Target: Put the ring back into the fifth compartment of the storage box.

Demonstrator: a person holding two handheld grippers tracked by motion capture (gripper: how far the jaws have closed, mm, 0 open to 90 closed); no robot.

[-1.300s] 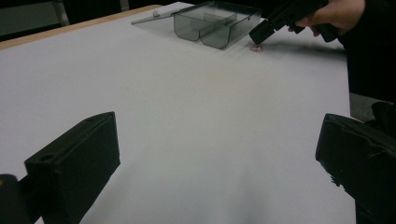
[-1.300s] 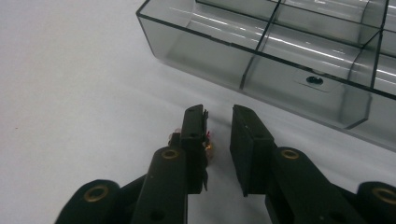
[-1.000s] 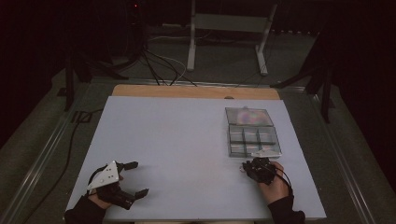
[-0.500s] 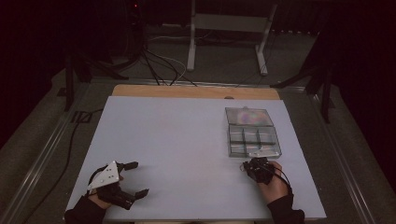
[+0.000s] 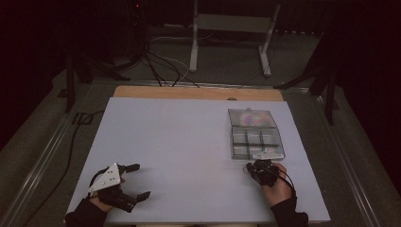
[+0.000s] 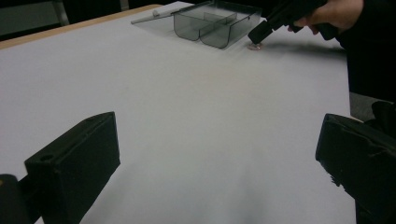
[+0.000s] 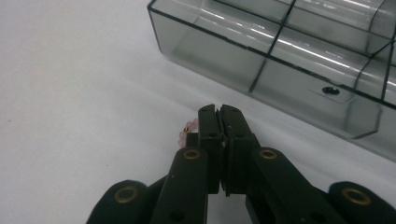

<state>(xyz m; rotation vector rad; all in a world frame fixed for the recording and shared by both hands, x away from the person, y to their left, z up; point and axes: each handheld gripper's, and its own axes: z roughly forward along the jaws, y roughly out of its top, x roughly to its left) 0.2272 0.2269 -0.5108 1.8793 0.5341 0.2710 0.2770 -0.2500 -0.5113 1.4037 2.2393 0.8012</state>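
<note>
the right tool (image 5: pixel 249 167) rests low on the white desk (image 5: pixel 189 142), just in front of the near wall of the smoky clear plastic compartment box (image 5: pixel 255 142). its jaws have just been closing and now stand together; in the right gripper view they meet over a small string of pale pink beads with a gold bead (image 7: pixel 189 129), which peeks out at the left of the tips and lies on the desk. whether the beads are truly pinched cannot be told. the box's flat clear lid (image 5: pixel 251 118) lies open behind it. the left tool (image 5: pixel 137 180) sits well apart at the desk's near left corner, its jaws wide apart with only bare desk between them.
</note>
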